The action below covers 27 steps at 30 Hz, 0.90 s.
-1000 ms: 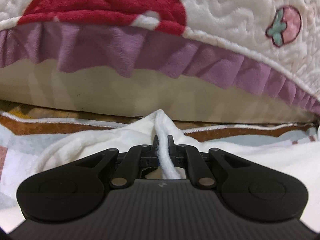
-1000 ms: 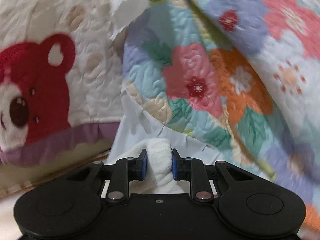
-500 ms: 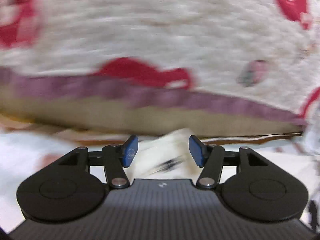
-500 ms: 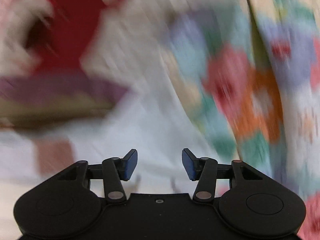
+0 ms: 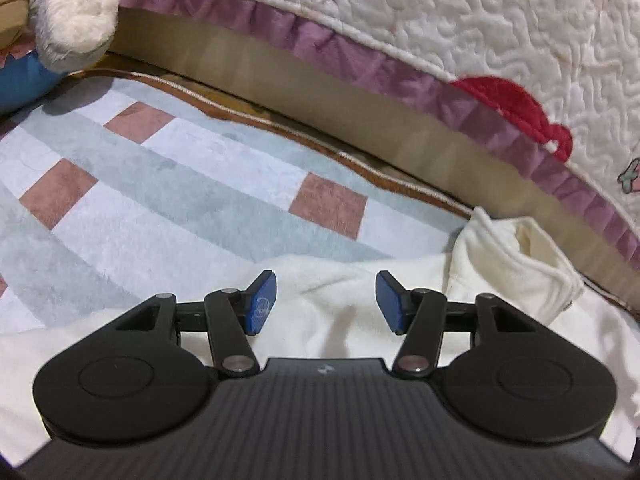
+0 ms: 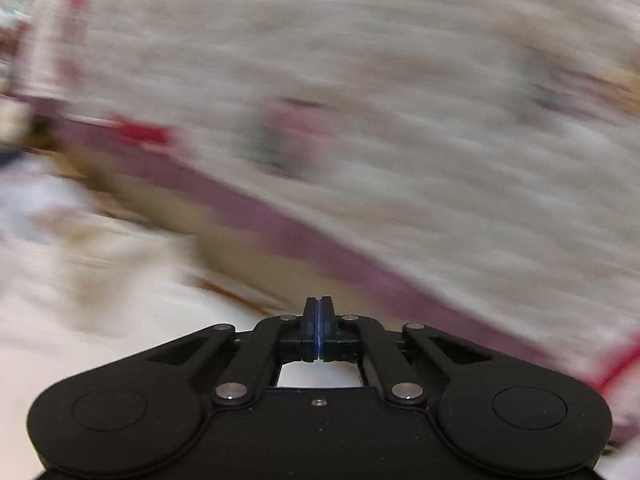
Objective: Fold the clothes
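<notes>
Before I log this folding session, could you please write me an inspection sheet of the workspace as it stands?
Surface: checked blanket in pale blue, white and pink squares, brown edging.
Job's things: white garment lies on the blanket; a cuff-like end is bunched at the right.
Clutter: plush toy at the far left corner.
Grippers: left gripper open over the garment, holding nothing; right gripper shut, nothing between its jaws, its view blurred.
Cables: nothing seen.
Surroundings: quilted cream cover with red patches and a purple frill hangs behind.
</notes>
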Each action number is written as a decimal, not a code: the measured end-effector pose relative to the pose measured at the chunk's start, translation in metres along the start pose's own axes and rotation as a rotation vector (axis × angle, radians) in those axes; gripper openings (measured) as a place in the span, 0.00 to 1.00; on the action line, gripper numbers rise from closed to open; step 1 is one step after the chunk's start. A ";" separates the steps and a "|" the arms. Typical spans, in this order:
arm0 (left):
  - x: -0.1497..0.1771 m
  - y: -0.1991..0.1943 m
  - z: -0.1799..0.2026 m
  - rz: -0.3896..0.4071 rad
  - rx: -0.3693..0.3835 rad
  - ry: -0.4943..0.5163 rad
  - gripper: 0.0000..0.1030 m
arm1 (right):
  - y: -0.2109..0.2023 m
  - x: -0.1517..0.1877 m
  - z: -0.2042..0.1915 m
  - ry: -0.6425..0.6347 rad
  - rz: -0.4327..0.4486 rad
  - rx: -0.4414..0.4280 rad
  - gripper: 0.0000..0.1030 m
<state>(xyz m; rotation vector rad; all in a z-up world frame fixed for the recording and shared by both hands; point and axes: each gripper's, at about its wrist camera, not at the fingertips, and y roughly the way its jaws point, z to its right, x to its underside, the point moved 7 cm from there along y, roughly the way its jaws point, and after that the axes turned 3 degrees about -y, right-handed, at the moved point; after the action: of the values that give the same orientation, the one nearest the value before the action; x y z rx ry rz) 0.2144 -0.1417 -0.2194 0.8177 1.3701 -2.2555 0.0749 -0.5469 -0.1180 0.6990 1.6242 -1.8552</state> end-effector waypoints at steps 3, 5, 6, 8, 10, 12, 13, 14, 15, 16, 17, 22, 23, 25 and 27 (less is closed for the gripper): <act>0.009 0.004 0.004 -0.006 0.052 -0.022 0.52 | 0.019 -0.031 -0.079 -0.041 -0.199 -0.283 0.06; 0.019 0.008 0.010 -0.029 0.073 -0.011 0.52 | 0.026 -0.046 -0.128 -0.094 -0.319 -0.407 0.17; 0.022 0.009 0.011 -0.035 0.071 0.005 0.52 | 0.027 -0.053 -0.150 -0.128 -0.361 -0.445 0.29; 0.025 0.010 0.012 -0.040 0.072 0.025 0.52 | 0.034 -0.068 -0.185 -0.155 -0.380 -0.499 0.37; 0.024 0.009 0.010 -0.037 0.090 0.008 0.52 | 0.049 -0.082 -0.200 -0.130 -0.368 -0.511 0.51; 0.024 0.009 0.009 -0.029 0.097 0.005 0.52 | 0.068 -0.092 -0.204 -0.080 -0.344 -0.510 0.59; 0.024 0.010 0.008 -0.025 0.078 0.024 0.52 | 0.079 -0.096 -0.205 -0.049 -0.337 -0.507 0.59; 0.023 0.011 0.007 -0.020 0.052 0.048 0.52 | 0.092 -0.098 -0.203 -0.022 -0.333 -0.500 0.59; 0.024 0.012 0.005 -0.017 0.022 0.076 0.52 | 0.105 -0.101 -0.201 0.003 -0.328 -0.488 0.59; 0.024 0.012 0.003 -0.018 0.000 0.099 0.52 | 0.116 -0.103 -0.198 0.019 -0.321 -0.459 0.59; 0.024 0.012 0.000 -0.024 -0.016 0.115 0.51 | 0.128 -0.104 -0.194 0.024 -0.324 -0.437 0.59; 0.023 0.010 -0.012 -0.041 0.001 0.069 0.51 | 0.177 -0.097 -0.193 0.044 -0.413 -0.438 0.62; 0.022 0.010 -0.014 -0.040 0.000 0.058 0.51 | 0.187 -0.090 -0.195 0.076 -0.477 -0.482 0.65; 0.021 0.009 -0.016 -0.033 0.003 0.046 0.51 | 0.205 -0.074 -0.196 0.173 -0.595 -0.560 0.66; 0.020 0.008 -0.017 -0.020 -0.004 0.051 0.52 | 0.214 -0.074 -0.189 0.310 -0.538 -0.574 0.60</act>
<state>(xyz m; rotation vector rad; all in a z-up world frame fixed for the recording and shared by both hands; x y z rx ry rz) 0.2092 -0.1308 -0.2438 0.8699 1.4106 -2.2610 0.2831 -0.3752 -0.2376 0.3169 2.5968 -1.5097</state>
